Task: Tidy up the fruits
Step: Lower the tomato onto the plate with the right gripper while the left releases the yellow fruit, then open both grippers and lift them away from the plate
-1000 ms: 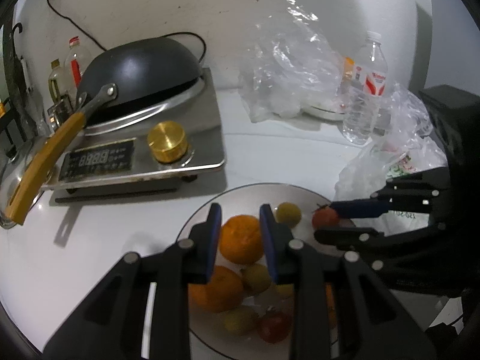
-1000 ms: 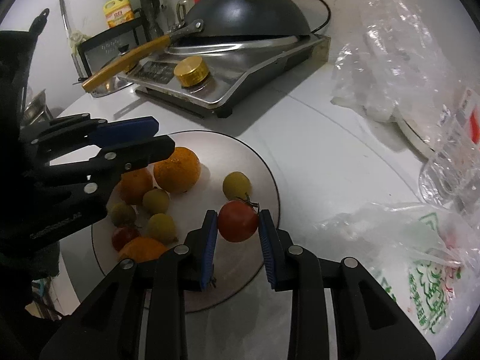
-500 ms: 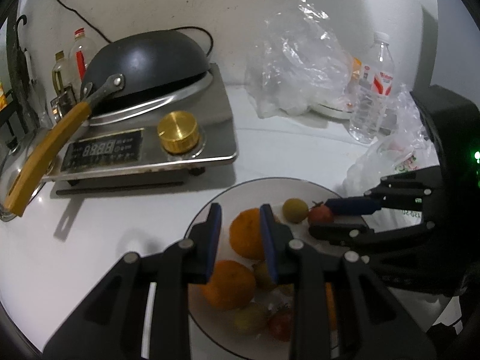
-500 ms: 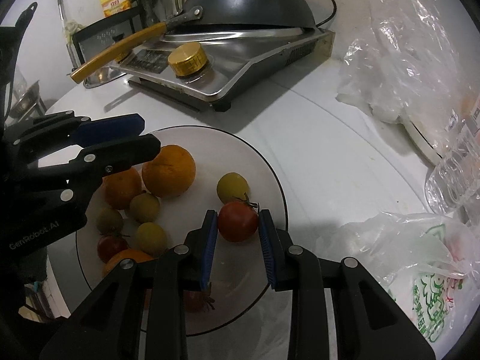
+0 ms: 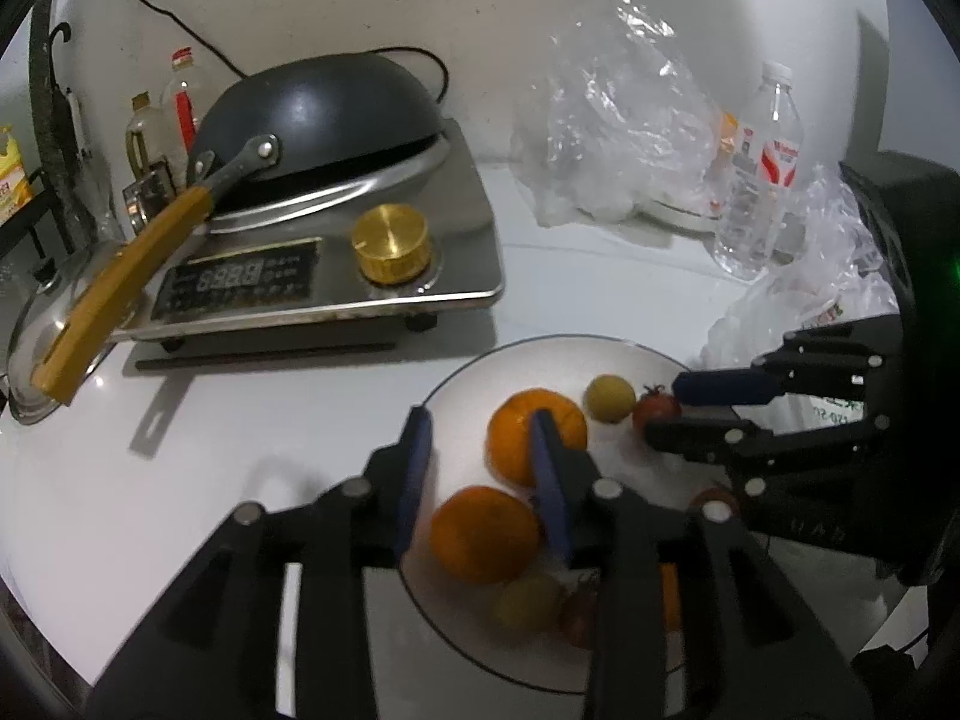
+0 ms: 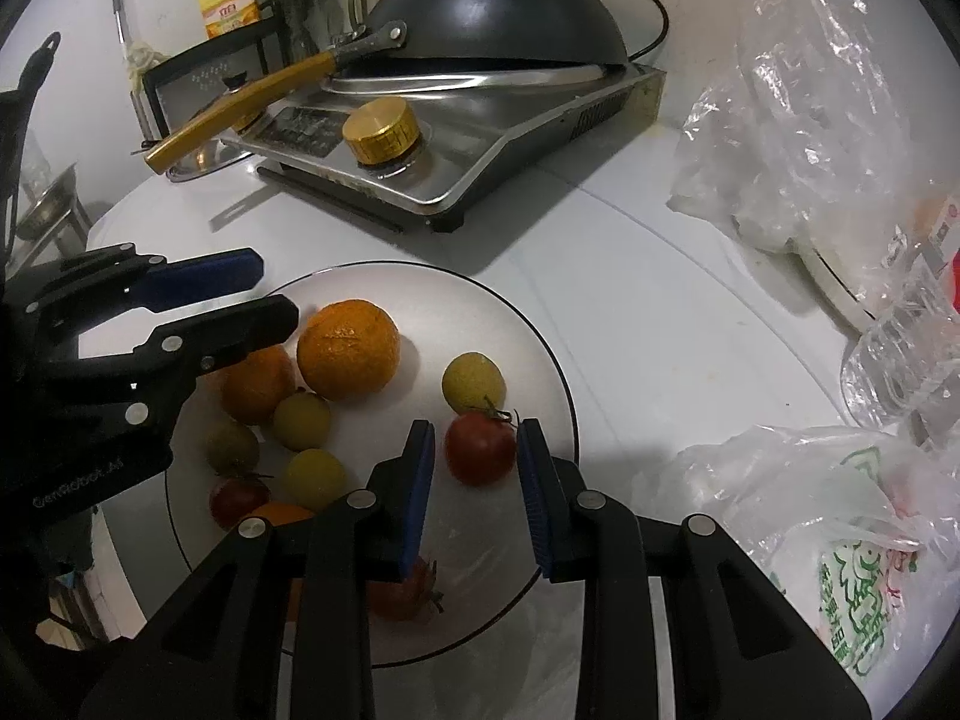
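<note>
On the white bench a round plate carries nearly all the fruit, so the sorting looks largely done, with only final placing and perhaps stray fruit in the plastic bags left; whether any is inside them cannot be told. The right tongs are narrow and straddle a red tomato at the plate's near rim; the pads look close to its sides, but a true grip cannot be confirmed, since slim gaps show. The left tongs have just been opening and now stand moderately wide with nothing between them, a large orange just beyond their tips and a second orange beneath them. Small yellow-green fruits lie between the two tongs.
</note>
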A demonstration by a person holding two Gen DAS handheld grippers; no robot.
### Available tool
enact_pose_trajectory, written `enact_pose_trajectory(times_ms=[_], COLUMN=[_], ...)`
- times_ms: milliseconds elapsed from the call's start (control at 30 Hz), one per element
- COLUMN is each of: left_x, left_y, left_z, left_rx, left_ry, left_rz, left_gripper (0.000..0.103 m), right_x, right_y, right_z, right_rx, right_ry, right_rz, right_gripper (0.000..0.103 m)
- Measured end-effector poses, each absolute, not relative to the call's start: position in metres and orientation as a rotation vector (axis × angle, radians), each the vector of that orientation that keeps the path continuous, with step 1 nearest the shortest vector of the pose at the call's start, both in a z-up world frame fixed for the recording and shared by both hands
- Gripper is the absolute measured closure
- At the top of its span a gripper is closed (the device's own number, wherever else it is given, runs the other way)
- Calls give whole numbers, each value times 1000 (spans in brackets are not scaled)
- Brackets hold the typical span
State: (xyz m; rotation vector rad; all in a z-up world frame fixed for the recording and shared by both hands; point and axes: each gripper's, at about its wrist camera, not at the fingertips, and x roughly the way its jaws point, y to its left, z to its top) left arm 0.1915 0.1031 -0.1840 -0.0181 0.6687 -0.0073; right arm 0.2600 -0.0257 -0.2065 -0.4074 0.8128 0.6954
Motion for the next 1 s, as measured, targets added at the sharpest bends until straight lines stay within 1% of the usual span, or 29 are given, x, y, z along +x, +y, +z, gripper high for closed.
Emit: enact_pose_trajectory(times_ms=[33, 67, 633, 1000], left_x=[190, 188, 152, 126], left_y=[104, 104, 92, 71], left_z=[-183, -182, -163, -155], left_rx=[-21, -24, -7, -14], left_ry=[665, 661, 624, 608], left_rz=[-6, -4, 4, -13], left_gripper=[57, 54, 54, 54], right_x=[259, 258, 224, 194], right_y=[-26, -26, -39, -63], right_z=[-205, -204, -178, -165], right_rx=[-407, -407, -407, -397], right_ry=[811, 809, 746, 713], right_rz=[696, 697, 688, 664], right_gripper=[71, 68, 67, 67])
